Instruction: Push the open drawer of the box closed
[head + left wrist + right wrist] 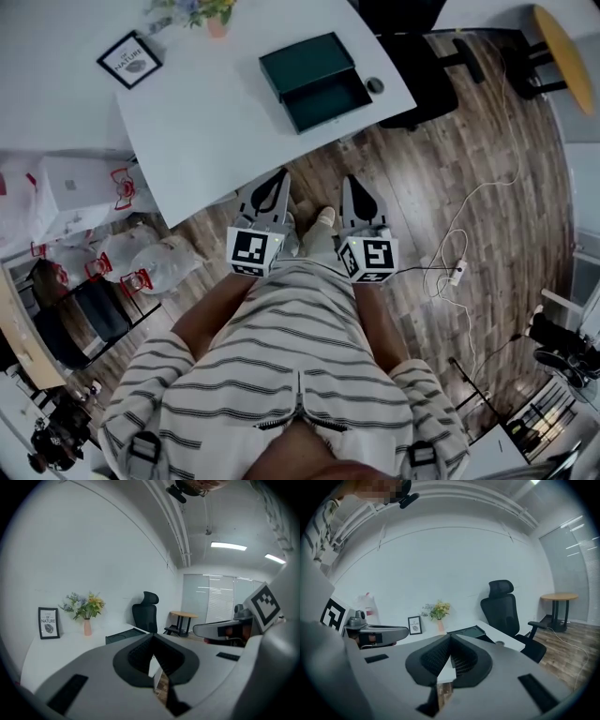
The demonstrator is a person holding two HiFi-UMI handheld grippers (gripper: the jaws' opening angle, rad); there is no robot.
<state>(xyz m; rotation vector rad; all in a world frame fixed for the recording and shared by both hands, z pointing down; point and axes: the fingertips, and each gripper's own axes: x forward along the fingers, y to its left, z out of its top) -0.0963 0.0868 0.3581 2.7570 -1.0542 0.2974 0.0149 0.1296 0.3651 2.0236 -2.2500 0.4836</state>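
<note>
Wood-plank flooring (469,141) surrounds a white table (206,131) that fills the far left of the head view. On the far right part of the table lies the dark green box (302,61). Its drawer (330,101) is pulled out toward the near right and shows a bare inside. A small round grommet (375,85) sits in the tabletop just right of the drawer. Farther left on the table stand a framed picture (129,59) and a pink vase of flowers (214,19). A black office chair (417,80) is tucked in behind the table's right edge, and a round wooden table (562,56) stands at the far right. The left gripper (282,174) and the right gripper (348,180) are side by side over the floor, at the table's near edge, both pointing toward the box and well apart from it. On each gripper the two fingers are pressed together at the tips with nothing between them. A white cable with a power strip (457,273) trails across the floor to the right of the right gripper.
</note>
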